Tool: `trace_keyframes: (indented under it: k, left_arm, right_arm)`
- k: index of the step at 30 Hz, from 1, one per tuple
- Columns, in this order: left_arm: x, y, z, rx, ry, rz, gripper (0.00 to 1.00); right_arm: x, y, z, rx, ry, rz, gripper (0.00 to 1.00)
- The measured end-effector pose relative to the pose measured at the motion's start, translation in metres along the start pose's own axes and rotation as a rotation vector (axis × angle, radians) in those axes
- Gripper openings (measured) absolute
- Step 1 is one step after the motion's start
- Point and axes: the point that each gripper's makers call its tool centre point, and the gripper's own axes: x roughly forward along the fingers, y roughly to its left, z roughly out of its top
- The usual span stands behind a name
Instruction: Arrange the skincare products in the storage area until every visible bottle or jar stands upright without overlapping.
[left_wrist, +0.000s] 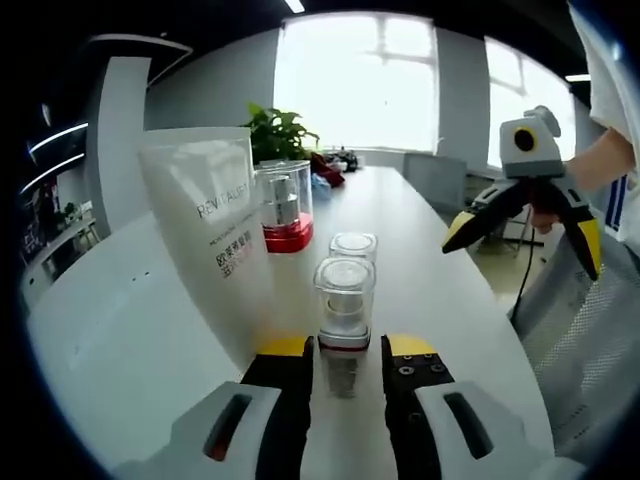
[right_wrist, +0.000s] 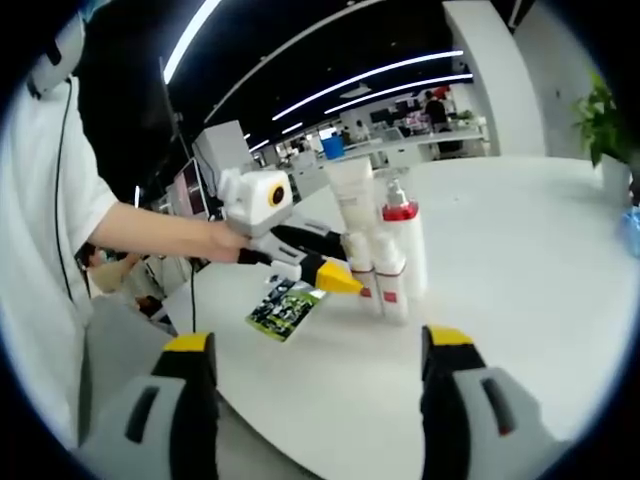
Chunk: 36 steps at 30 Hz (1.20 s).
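In the left gripper view, the left claw (left_wrist: 344, 372) sits low over the white table (left_wrist: 450, 290) with its yellow-tipped jaws narrowly parted, flanking the base of a small clear jar (left_wrist: 345, 303) that stands upright just ahead; whether the pads actually touch it I cannot tell. Just behind it stands a second clear jar (left_wrist: 353, 246), also upright. To the left a tall white pouch (left_wrist: 215, 225) with printed lettering leans close beside the first jar, and past it a clear tumbler-like container with a red base (left_wrist: 285, 205) stands upright. Farther off there is a potted plant (left_wrist: 277, 132) by the window.

The right claw (left_wrist: 520, 225) hangs in the air off the table edge, its jaws spread wide and holding nothing. In the right gripper view, that claw (right_wrist: 315, 375) looks across the table at the same cluster (right_wrist: 385, 250), with the left claw (right_wrist: 335, 278) reaching in at its base and a printed card (right_wrist: 285, 308) lying flat nearby.

The jars look rigid, smooth and probably slippery, light for their size and easy to tip; a hold low on the body, square across the widest part, seems safest. The pouch looks soft and top-heavy, likely to buckle if pinched, so it wants gripping near its stiffer lower seam.
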Motion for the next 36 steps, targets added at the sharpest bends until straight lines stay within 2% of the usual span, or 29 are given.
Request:
trace_keyframes:
  k: [7,12,16,25,27,36]
  left_arm:
    - [-0.014,-0.006,-0.005,-0.008,0.024,0.014,0.29]
    - [-0.031,-0.010,-0.011,-0.028,0.034,0.042,0.30]
    - [-0.047,-0.013,-0.019,-0.061,0.054,0.071,0.35]
    - [-0.084,-0.024,-0.022,-0.156,0.047,0.178,0.47]
    - [-0.092,-0.027,-0.025,-0.203,0.056,0.207,0.51]
    - [-0.129,-0.044,-0.028,-0.288,0.051,0.308,0.66]
  right_arm:
    - [0.000,0.005,0.005,-0.022,-0.006,0.004,0.86]
    - [0.001,0.009,0.006,-0.040,-0.003,0.007,0.88]
    - [0.001,0.011,0.006,-0.052,0.000,0.009,0.89]
    - [-0.003,0.014,0.008,-0.067,-0.004,0.007,0.92]
    - [-0.003,0.015,0.008,-0.071,-0.001,0.008,0.92]
    - [-0.006,0.027,0.005,-0.078,-0.003,0.015,0.92]
